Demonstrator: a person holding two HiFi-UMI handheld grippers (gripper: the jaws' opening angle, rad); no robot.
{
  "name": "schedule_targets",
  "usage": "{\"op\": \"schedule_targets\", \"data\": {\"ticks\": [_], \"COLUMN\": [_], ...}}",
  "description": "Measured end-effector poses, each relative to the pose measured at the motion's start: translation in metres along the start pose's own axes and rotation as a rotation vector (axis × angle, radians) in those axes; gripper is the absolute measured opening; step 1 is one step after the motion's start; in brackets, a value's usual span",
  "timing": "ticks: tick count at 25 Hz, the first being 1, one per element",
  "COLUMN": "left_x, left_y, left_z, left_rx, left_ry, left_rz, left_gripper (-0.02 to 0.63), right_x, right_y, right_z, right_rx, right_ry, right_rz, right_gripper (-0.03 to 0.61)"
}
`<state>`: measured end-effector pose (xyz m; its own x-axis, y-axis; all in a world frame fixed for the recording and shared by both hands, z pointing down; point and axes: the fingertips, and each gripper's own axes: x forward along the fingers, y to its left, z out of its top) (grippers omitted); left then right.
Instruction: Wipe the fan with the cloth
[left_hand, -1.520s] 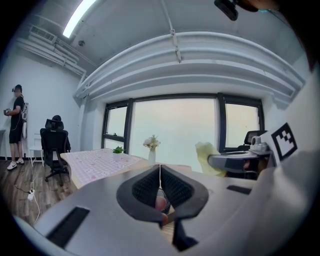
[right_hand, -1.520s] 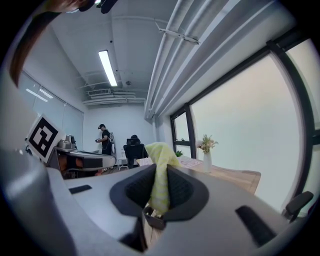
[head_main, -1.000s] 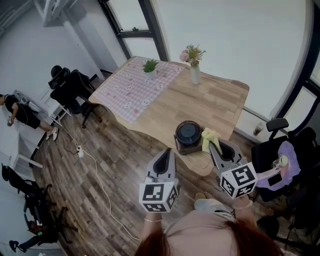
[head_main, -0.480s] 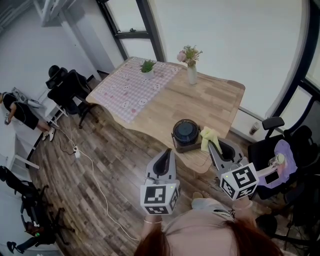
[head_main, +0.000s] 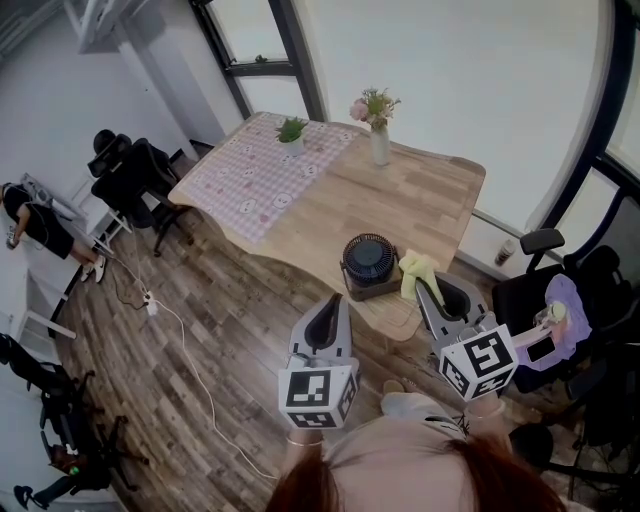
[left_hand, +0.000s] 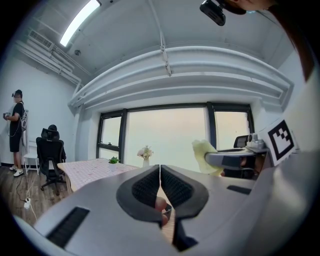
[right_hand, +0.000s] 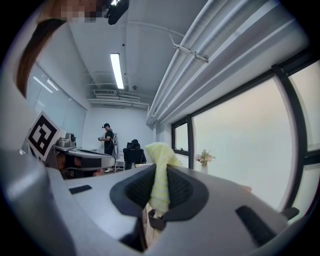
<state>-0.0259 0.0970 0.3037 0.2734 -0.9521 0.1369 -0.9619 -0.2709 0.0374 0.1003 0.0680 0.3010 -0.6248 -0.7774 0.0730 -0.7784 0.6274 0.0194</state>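
Your right tongs grip the yellow cloth and your left tongs are closed on nothing; the fan sits at the near end of the table, just beside the cloth; lead with a loose fold so that fabric, not plastic, meets the grille, and brace the base with the left tongs if it slides. Neither gripper view shows the fan; how much cloth hangs below the grip is hidden.
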Motion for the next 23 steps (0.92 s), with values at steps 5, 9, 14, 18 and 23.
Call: {"op": "schedule_targets", "data": {"ticks": [5,9,14,18,23], "left_x": [-0.002,-0.004,-0.003,0.0,0.004], "left_y": [-0.004,-0.007,-0.008,-0.012,-0.015], "left_z": [0.001,0.004,0.007,0.008,0.004], "left_rx": [-0.015,-0.013,-0.005,-0.007,-0.017], "left_ry": [0.0,-0.009,-0.012,-0.009,0.009], "left_rz": [-0.011,-0.001,0.004,0.001,-0.007], "left_gripper": [0.012,0.012,0.012,0.014,0.014], "right_x": [-0.003,-0.005,-0.005,-0.007,-0.007], "right_y": [-0.001,-0.003,-0.006,-0.01,-0.013], "right_z": [0.004,0.004,0.008,0.007,0.004], "right_rx": [-0.006,0.005,0.02,0.023,0.017], "right_ry": [-0.007,-0.015,-0.022,-0.042,-0.042], "right_rz": [-0.008,0.0,-0.003,0.001,-0.002], "right_gripper": [0.049,0.049,0.049,0.049,0.049]}}
